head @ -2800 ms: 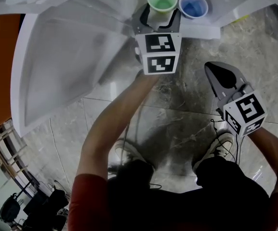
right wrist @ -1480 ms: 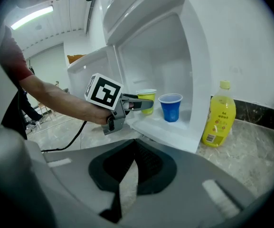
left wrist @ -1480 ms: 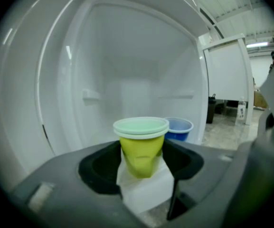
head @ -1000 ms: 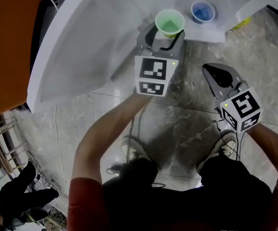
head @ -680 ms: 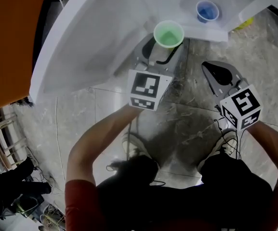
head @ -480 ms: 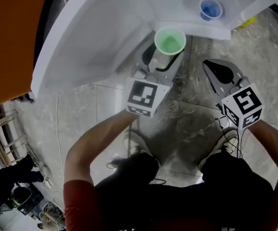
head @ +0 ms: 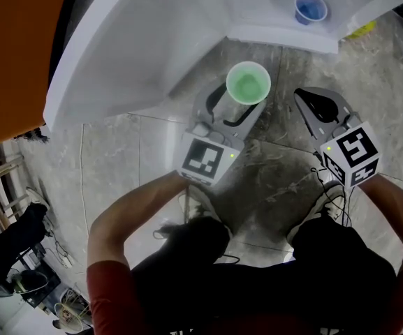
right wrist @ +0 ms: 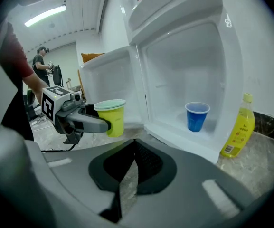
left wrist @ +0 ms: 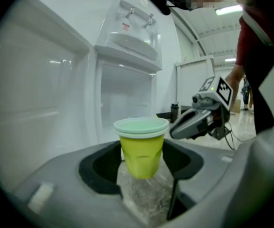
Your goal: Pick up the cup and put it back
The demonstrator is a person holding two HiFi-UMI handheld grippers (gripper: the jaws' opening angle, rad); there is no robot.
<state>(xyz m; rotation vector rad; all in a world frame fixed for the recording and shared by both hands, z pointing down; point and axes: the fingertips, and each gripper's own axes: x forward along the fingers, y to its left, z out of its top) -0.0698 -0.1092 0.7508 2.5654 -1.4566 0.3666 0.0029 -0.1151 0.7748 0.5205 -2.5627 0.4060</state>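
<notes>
Head view: the left claw pinches the green cup, which is upright over the floor and clear of the open fridge. The fridge shelf lies ahead and slightly right, with a blue cup on it. The green cup's base is hidden beneath its rim.

Left gripper view: the jaws stand wide on the cup's lower wall. Pad contact is hard to make out.

Right gripper view: the right claw is pressed together, empty and well apart. A yellow bottle stands beside the fridge.
</notes>
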